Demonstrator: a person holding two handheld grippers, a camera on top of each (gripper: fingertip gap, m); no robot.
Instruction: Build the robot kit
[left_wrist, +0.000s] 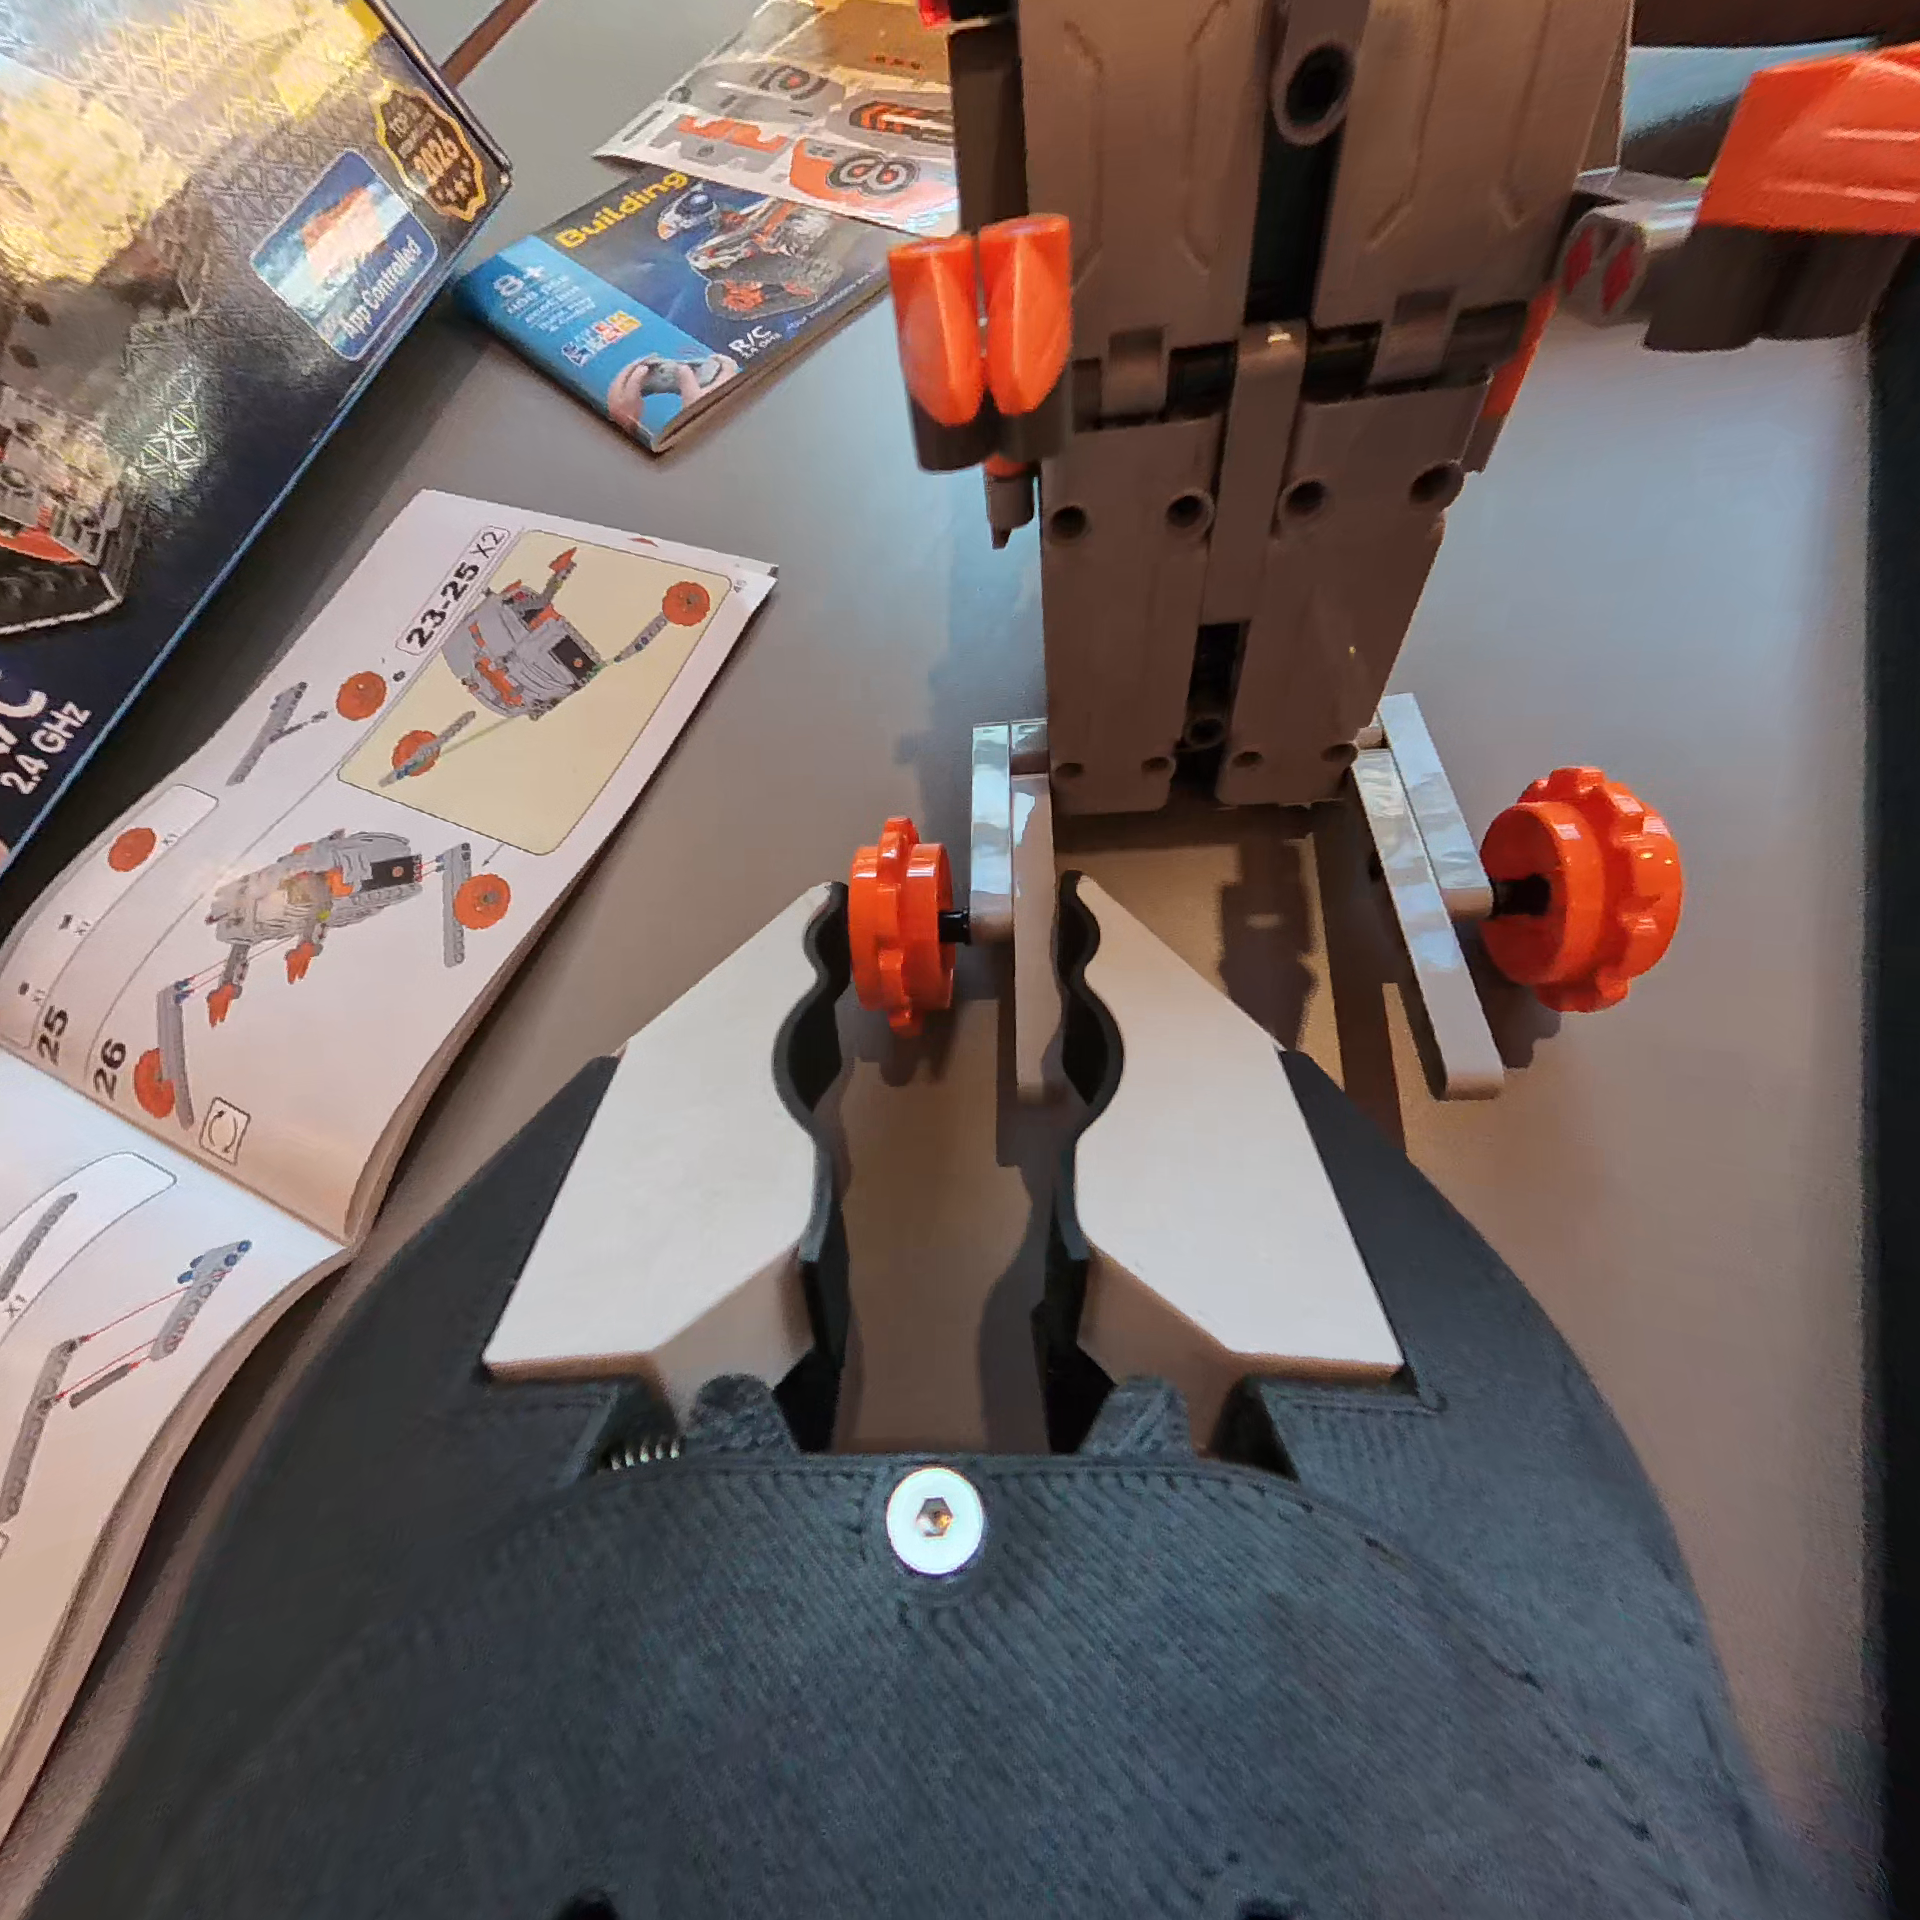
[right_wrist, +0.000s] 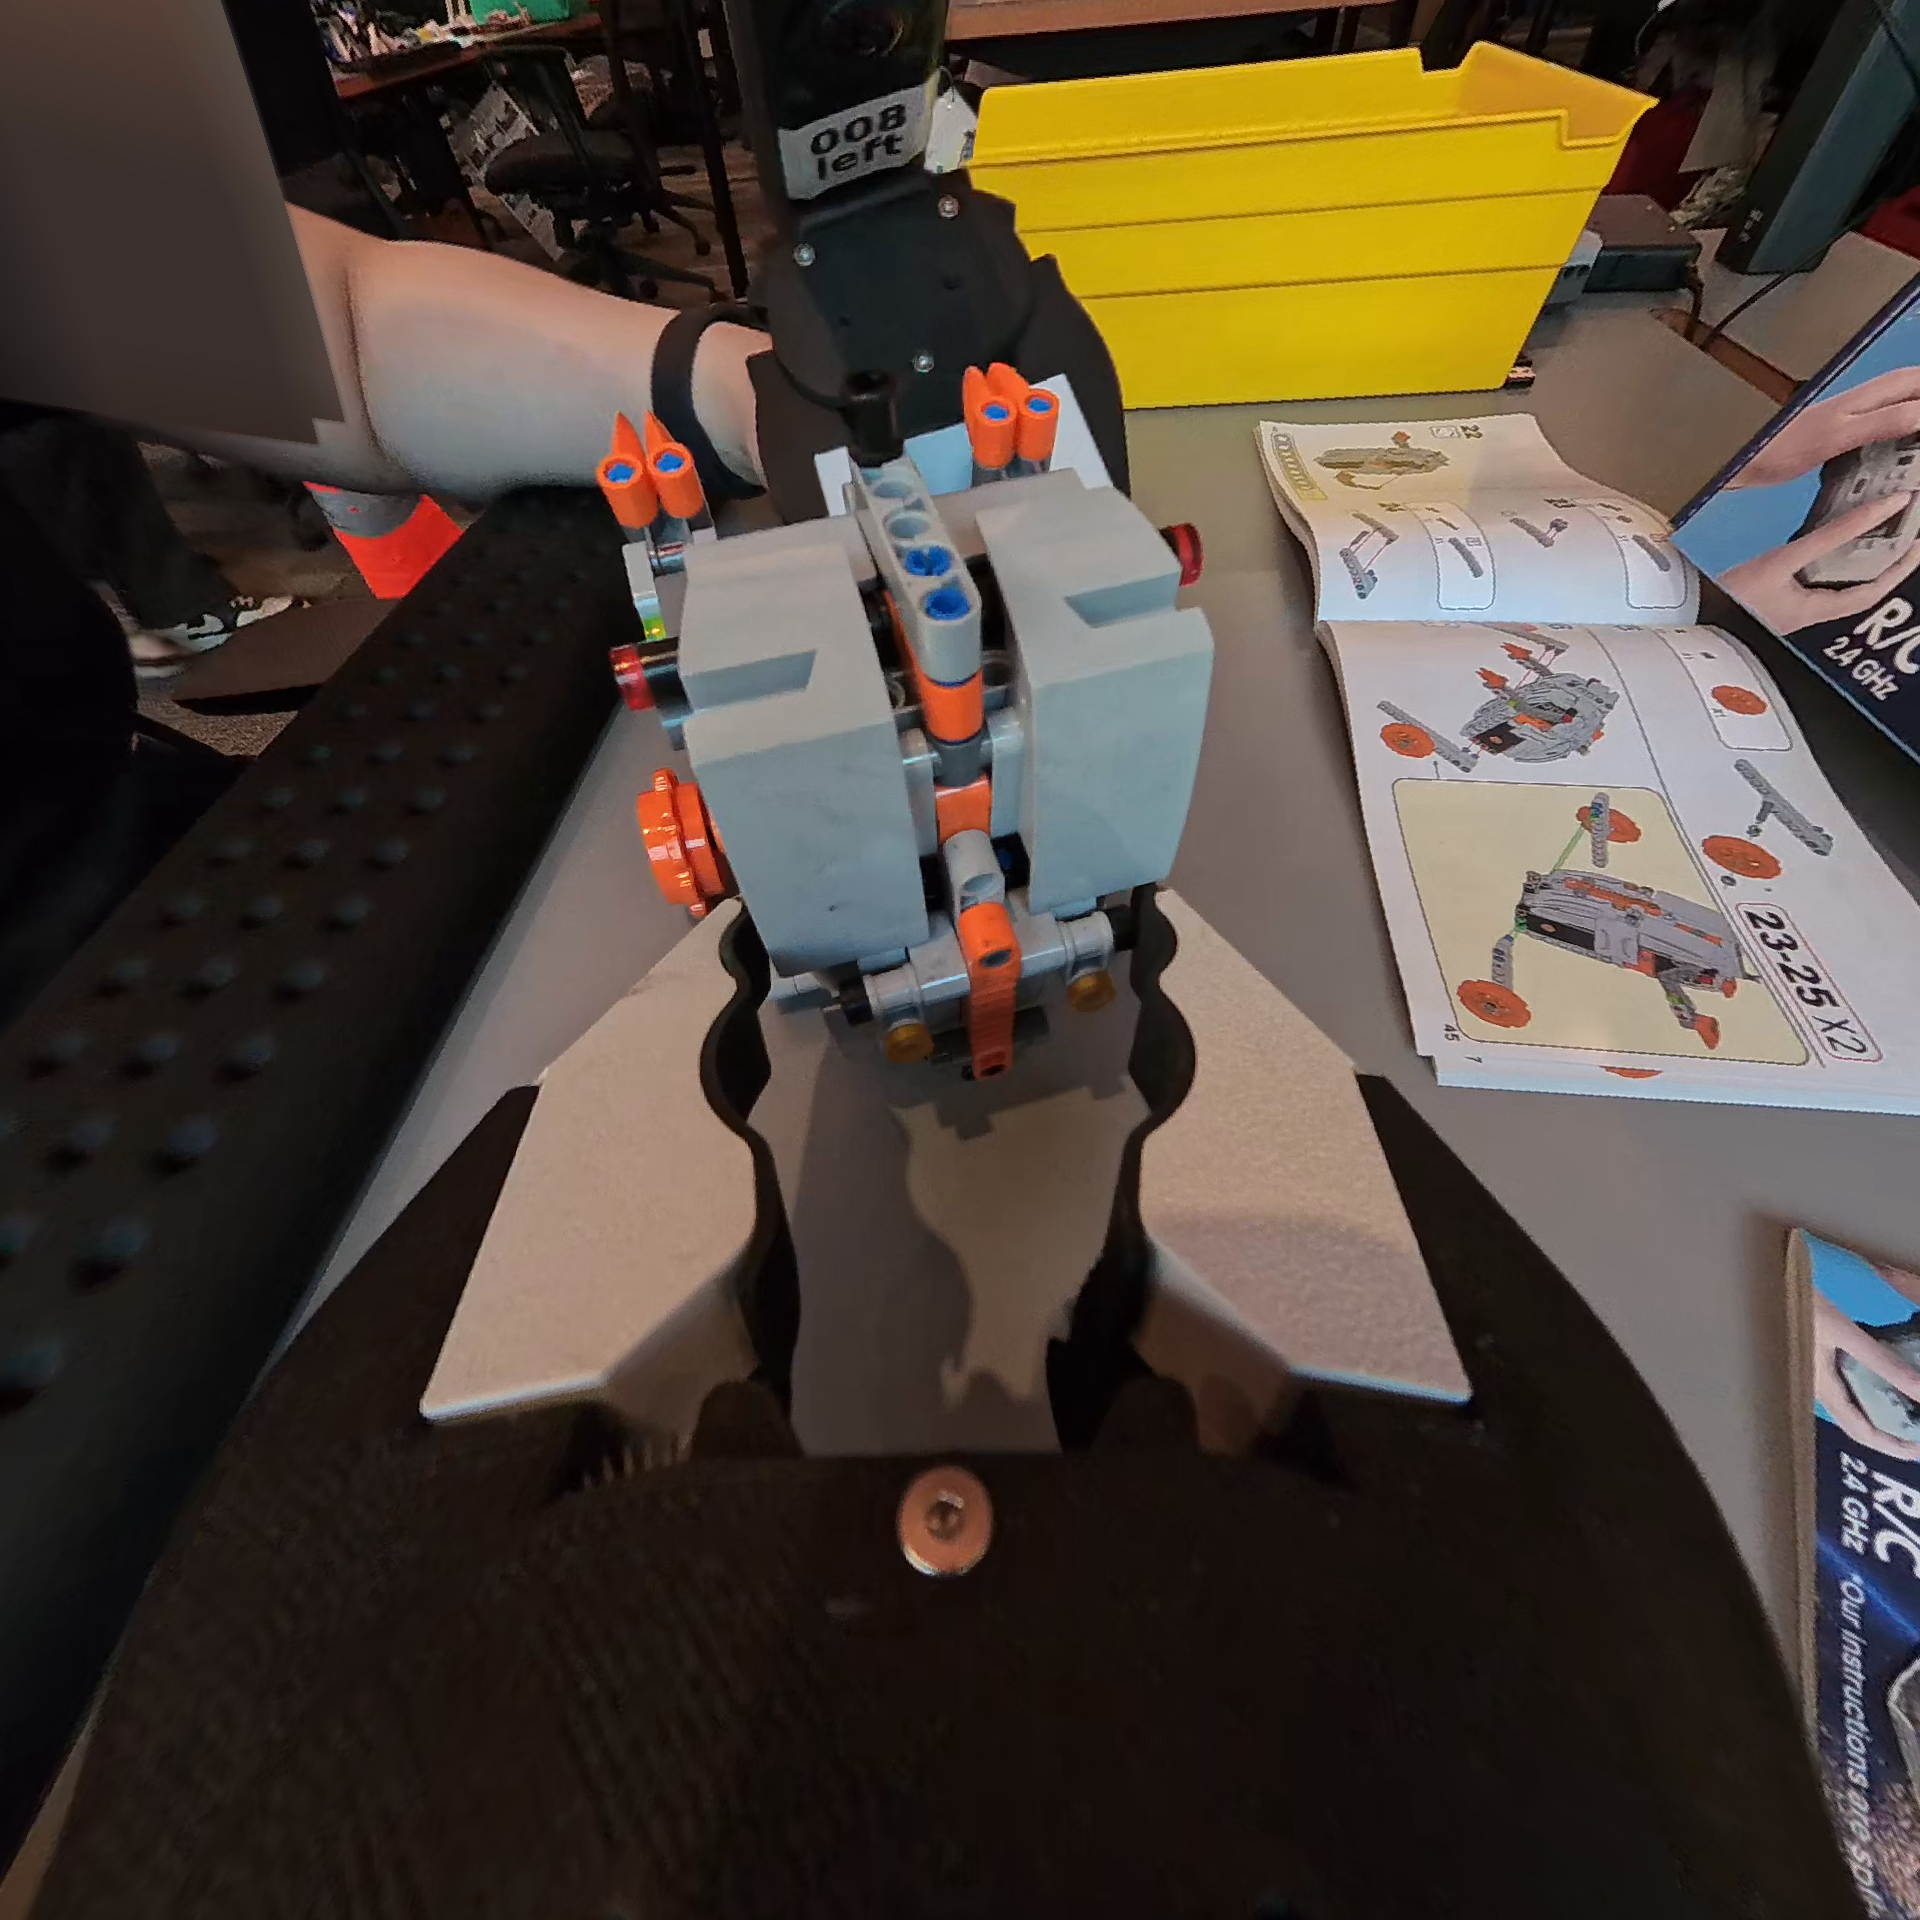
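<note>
Left tool narrowly parted around a smooth grey beam beside a ridged orange gear, right tool wide around the blocky brick model's base, bare tabletop to the right.

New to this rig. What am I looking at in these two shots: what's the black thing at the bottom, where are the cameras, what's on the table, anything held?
There is no robot arm. A person holds a two-finger claw in each hand, and a camera on each looks forward along its fingers. The black shape at the bottom of each picture is that claw's own body.

Left wrist view: the left claw is open around a grey arm of a grey-and-orange brick model, beside an orange gear wheel. Whether the fingers touch it is unclear.

Right wrist view: the right claw faces the same model from the opposite side, its fingers flanking the model's lower end; contact is unclear. The other claw shows behind.

On the grey table: an open instruction booklet, a product box, a sticker sheet and a yellow bin.
</note>
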